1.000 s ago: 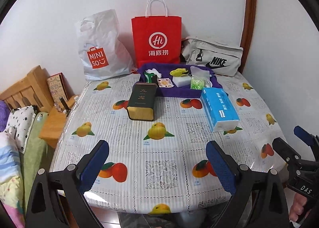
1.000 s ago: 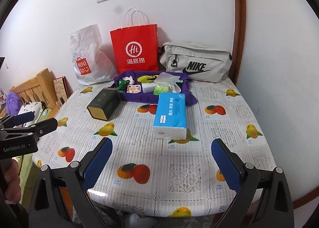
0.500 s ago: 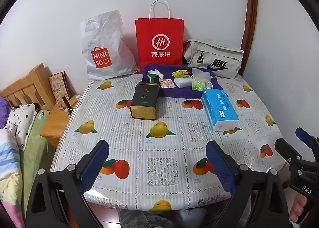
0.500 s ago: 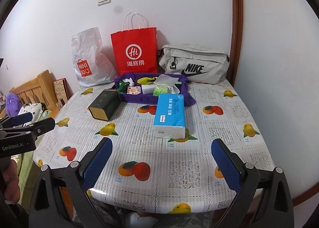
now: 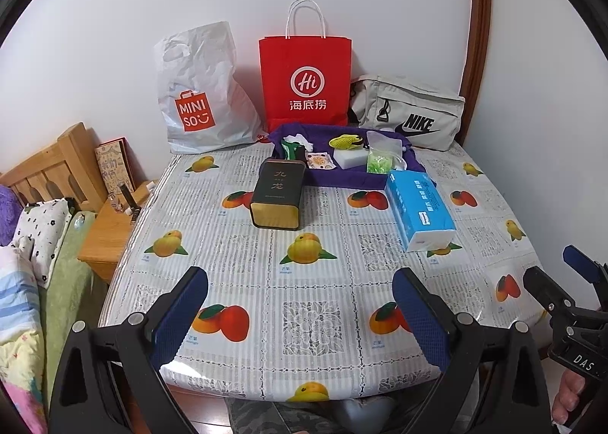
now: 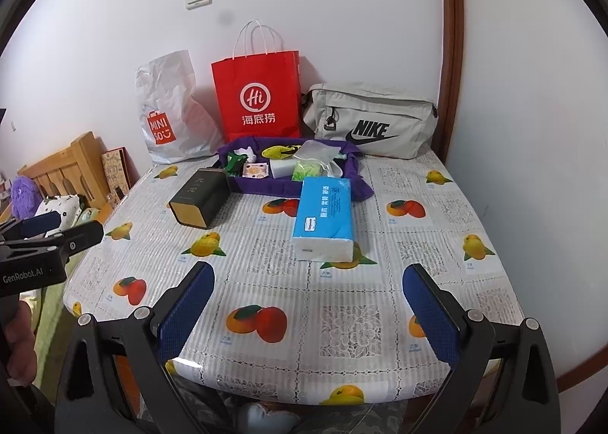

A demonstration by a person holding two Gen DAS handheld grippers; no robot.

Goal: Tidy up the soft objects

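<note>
Both your tools pulled back slightly; left tool (image 5: 300, 306) and right tool (image 6: 307, 304) spread wide, empty, short of tissue pack (image 6: 325, 219).

On my table (image 5: 315, 323), the tin (image 5: 279, 194) lies left of the tissue pack (image 5: 420, 209). Behind both sits the tray (image 5: 344, 180) (small items in it). Behind that, against the wall, stand three bags: plastic bag (image 5: 201, 99) left, paper bag (image 5: 306, 84) middle, pouch (image 5: 408, 113) right.

Even, soft indoor light, sharp focus throughout, strong fisheye bending with dark corners, faint glare on the tablecloth (image 5: 319, 320).
</note>
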